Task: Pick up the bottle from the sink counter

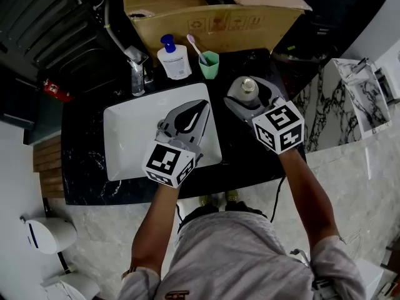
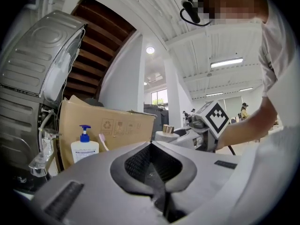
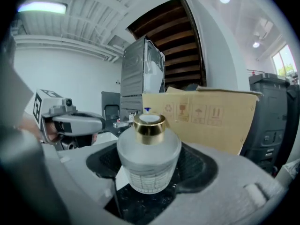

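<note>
The lift is in hand: the right gripper's (image 1: 249, 87) fingers clench the bottle (image 3: 148, 158) by its frosted body, over the counter (image 1: 87, 161) right of the sink (image 1: 119, 114). The bottle stands upright, long axis vertical, gold cap up. The next move probably calls for a steady, level raise. The left gripper's (image 1: 201, 104) fingers are pressed together, empty, above the sink.

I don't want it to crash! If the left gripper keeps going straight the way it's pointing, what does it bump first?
Probably the cardboard box behind the sink. The left gripper might graze the green cup first, but the depth is unclear.
</note>
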Demonstrator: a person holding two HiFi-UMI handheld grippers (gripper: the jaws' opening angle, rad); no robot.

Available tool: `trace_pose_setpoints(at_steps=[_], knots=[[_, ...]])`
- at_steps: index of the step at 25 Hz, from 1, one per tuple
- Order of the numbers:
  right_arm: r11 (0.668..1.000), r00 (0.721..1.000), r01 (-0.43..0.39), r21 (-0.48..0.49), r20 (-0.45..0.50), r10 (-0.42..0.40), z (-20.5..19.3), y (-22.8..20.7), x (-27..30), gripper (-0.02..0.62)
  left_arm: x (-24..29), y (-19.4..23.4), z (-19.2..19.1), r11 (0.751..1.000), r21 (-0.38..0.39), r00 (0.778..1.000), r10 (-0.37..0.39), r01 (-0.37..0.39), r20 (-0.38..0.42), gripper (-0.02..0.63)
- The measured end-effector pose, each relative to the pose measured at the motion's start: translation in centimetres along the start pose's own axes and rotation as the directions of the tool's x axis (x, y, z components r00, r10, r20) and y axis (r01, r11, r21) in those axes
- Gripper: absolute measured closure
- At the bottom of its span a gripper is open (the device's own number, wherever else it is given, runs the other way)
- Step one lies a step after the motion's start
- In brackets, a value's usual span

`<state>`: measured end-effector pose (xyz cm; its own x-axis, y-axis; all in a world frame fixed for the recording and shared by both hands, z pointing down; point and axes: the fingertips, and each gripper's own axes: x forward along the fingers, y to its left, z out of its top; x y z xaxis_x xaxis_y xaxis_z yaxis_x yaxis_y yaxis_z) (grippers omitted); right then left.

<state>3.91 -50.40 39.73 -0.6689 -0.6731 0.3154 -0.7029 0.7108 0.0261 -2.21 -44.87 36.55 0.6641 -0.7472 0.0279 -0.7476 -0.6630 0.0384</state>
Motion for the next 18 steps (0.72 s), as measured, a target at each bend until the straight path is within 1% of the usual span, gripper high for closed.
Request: trace_pose_setpoints(at_steps=[5, 9, 13, 18], knots=[[1.000, 0.996, -0.031, 0.001, 0.085, 0.031, 4.9, 1.7, -2.2, 0.264, -0.9, 0.0, 3.4, 0.999, 0.029, 0.998, 0.014, -0.016, 0.055, 0.606], [0.999, 0.990, -0.048, -0.015, 0.132, 0.049, 7.7, 3.1, -3.7, 0.264, -1.8, -0.1, 6.0, 0.999, 0.045, 0.995, 0.016, -0.021, 0.099, 0.606], [0.998, 0.986, -0.049, -0.028, 0.158, 0.053, 9.2, 3.9, -4.8, 0.264, -2.4, -0.5, 7.7, 0.997, 0.079, 0.993, 0.011, -0.021, 0.117, 0.606], [0.999, 0.982, -0.047, -0.024, 0.180, 0.050, 9.9, 4.3, -5.9, 0.264, -2.9, -0.8, 8.9, 0.994, 0.110, 0.992, 0.009, -0.023, 0.126, 0.606]])
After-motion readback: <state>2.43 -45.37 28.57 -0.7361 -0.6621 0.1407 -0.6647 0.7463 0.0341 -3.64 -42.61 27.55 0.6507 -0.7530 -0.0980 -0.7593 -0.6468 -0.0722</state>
